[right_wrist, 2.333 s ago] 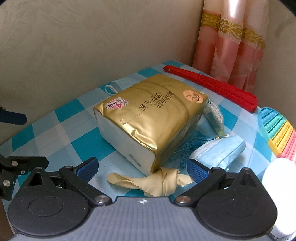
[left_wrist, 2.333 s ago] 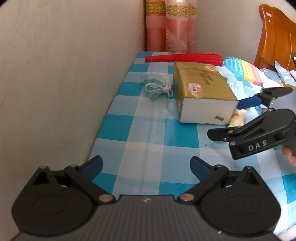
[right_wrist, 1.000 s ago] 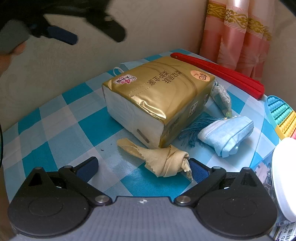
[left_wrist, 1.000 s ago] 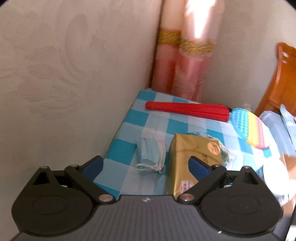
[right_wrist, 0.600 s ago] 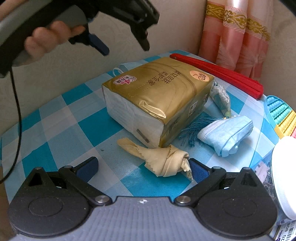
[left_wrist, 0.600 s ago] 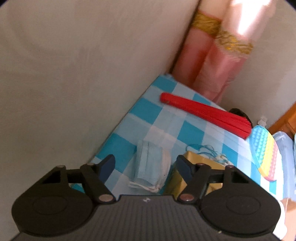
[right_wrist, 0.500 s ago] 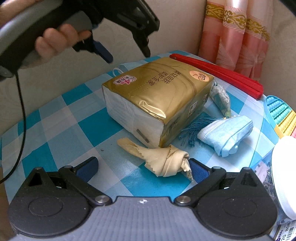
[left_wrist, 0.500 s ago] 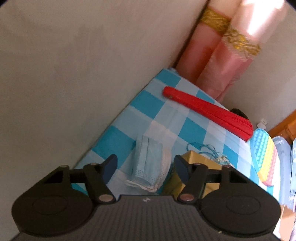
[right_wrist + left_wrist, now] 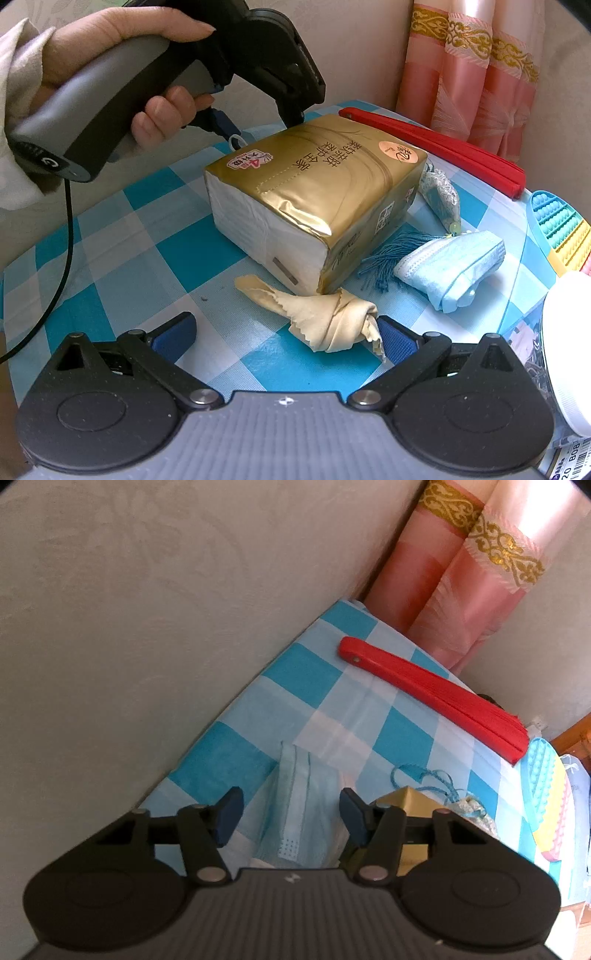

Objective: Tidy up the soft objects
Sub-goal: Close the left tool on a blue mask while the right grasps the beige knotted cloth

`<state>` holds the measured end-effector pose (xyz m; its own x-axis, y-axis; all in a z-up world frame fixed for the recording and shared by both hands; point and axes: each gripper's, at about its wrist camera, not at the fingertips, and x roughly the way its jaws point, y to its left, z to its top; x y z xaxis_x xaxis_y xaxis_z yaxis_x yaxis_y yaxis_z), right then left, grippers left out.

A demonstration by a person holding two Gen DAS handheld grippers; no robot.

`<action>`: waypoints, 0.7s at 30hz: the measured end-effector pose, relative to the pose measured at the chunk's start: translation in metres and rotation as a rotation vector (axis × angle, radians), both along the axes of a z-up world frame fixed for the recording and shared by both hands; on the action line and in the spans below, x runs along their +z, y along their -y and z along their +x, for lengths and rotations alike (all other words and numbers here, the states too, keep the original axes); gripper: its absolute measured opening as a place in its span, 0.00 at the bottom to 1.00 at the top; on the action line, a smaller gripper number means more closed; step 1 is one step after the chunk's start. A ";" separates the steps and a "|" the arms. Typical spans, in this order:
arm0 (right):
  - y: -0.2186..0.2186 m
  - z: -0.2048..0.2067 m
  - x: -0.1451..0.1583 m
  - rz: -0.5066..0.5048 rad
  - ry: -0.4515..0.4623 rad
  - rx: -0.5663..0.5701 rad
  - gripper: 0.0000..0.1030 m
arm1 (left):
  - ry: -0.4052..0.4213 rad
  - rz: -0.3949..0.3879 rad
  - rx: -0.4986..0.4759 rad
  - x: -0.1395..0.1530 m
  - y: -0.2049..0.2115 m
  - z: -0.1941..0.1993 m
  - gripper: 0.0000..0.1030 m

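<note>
The biggest soft thing in front of you is the gold-wrapped block of paper tissues (image 9: 314,206), standing in the middle of the blue-and-white checked tablecloth (image 9: 192,254). It looks light but bulky, with slick foil that will dent and slide; judging by its width, neither gripper spans it easily, so take it across a short end if you move it.

Next down are the 2 pale blue pleated face masks. 1 folded mask (image 9: 303,805) lies flat between the tissue block and the wall, directly ahead of your left gripper (image 9: 290,814), which hangs above it with its jaws part open and nothing between them. It is featherlight and limp, so pinch the doubled fold through the middle rather than an ear loop. The other mask (image 9: 454,269) sits bunched on the far side of the block, well right of your right gripper (image 9: 284,336).

Smallest is the knotted tan cloth with a pinked edge (image 9: 325,314), lying against the block's near corner. Your right gripper stands wide open and empty, and the knot sits just beside its right finger, off centre. It should be soft and grippy; shift right and close on the knot.
</note>
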<state>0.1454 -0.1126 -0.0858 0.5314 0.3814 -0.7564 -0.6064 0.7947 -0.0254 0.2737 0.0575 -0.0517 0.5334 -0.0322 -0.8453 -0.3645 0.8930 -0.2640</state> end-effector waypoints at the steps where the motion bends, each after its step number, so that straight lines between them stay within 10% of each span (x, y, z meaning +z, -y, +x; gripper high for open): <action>1: 0.000 0.000 0.000 0.001 0.001 0.000 1.00 | 0.004 -0.007 -0.002 -0.001 0.000 0.000 0.43; 11: 0.001 -0.002 -0.001 0.004 0.005 -0.032 0.99 | 0.034 -0.007 -0.039 -0.001 -0.004 -0.005 0.23; 21: 0.001 -0.005 0.007 -0.004 0.049 -0.072 0.67 | 0.054 0.028 -0.064 0.005 -0.003 -0.012 0.14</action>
<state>0.1401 -0.1135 -0.0791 0.5939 0.3383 -0.7299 -0.5459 0.8359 -0.0567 0.2616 0.0606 -0.0468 0.5757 -0.0449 -0.8164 -0.2921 0.9213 -0.2567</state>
